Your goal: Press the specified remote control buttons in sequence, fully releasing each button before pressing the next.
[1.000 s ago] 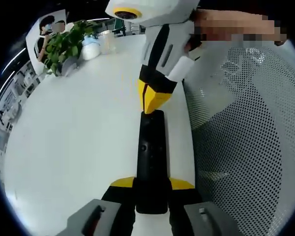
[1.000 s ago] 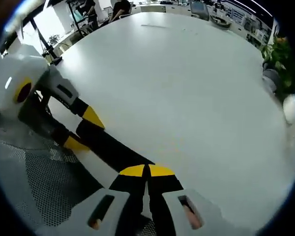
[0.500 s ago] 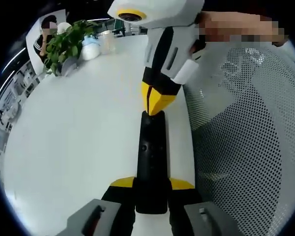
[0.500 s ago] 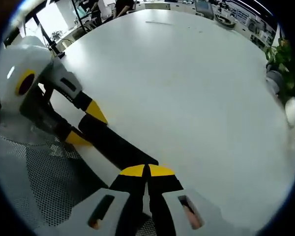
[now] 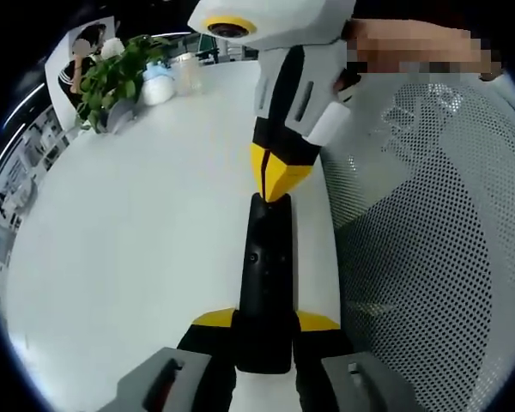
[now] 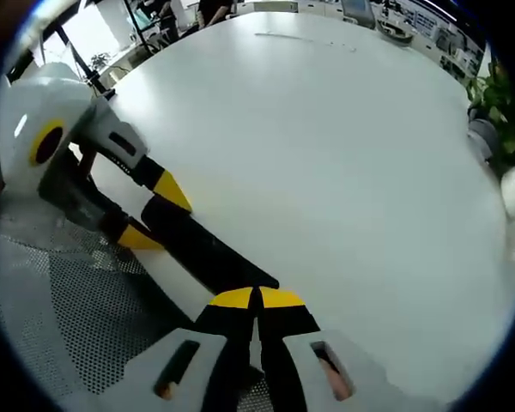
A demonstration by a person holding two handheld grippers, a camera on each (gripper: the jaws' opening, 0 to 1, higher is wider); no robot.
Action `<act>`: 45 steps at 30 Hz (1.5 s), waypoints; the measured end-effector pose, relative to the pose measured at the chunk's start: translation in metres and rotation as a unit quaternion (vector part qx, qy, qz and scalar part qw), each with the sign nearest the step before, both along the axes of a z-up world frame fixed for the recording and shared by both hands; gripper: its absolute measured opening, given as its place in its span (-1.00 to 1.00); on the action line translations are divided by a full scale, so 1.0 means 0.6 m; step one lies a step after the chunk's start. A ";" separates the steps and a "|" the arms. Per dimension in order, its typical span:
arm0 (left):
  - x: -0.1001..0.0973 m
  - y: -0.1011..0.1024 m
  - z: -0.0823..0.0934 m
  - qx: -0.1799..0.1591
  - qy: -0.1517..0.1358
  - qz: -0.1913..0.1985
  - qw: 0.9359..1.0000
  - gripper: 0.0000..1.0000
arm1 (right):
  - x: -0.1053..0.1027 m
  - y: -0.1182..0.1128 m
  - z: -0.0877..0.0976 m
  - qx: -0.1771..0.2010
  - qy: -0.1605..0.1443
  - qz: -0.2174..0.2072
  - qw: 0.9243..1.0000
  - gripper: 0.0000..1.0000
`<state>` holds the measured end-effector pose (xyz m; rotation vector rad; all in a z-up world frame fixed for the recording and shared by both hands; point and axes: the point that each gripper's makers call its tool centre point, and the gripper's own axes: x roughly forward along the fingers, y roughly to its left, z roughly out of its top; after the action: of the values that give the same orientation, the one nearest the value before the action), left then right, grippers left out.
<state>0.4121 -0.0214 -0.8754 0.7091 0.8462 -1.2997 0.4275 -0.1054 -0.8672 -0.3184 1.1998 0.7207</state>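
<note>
So the left gripper (image 5: 264,330) is clamped on the near end of the black remote (image 5: 266,275), apparently to keep it steady along the desk (image 5: 137,249) edge, right beside a white mesh chair (image 5: 421,257). Meanwhile the right gripper (image 6: 257,302) has its yellow tips pinched together with nothing between them, touching the remote's far end like one poking finger. Way off by the far edge sit a potted plant (image 5: 112,81) and a couple of cups (image 5: 159,84), nothing blocking the press.
</note>
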 end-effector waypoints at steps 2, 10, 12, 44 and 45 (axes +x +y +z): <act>0.000 0.000 0.000 0.001 0.000 0.000 1.000 -0.51 | 0.000 0.000 0.000 0.001 0.001 -0.001 1.000 -1.00; 0.000 0.000 0.000 0.001 -0.001 -0.001 1.000 -0.51 | -0.001 0.001 0.000 0.001 -0.009 0.015 1.000 -1.00; 0.000 0.000 0.000 0.000 -0.001 0.000 1.000 -0.51 | 0.000 0.001 0.000 -0.003 -0.012 0.017 1.000 -1.00; -0.001 0.001 0.000 -0.004 -0.002 0.002 1.000 -0.51 | -0.018 -0.004 0.000 -0.010 -0.028 0.085 0.996 -1.00; -0.001 0.001 0.000 -0.004 -0.001 0.003 1.000 -0.51 | -0.018 -0.004 0.000 -0.012 -0.029 0.087 0.996 -1.00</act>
<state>0.4115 -0.0207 -0.8754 0.7020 0.8398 -1.2964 0.4170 -0.1075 -0.8673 -0.4651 1.1358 0.8434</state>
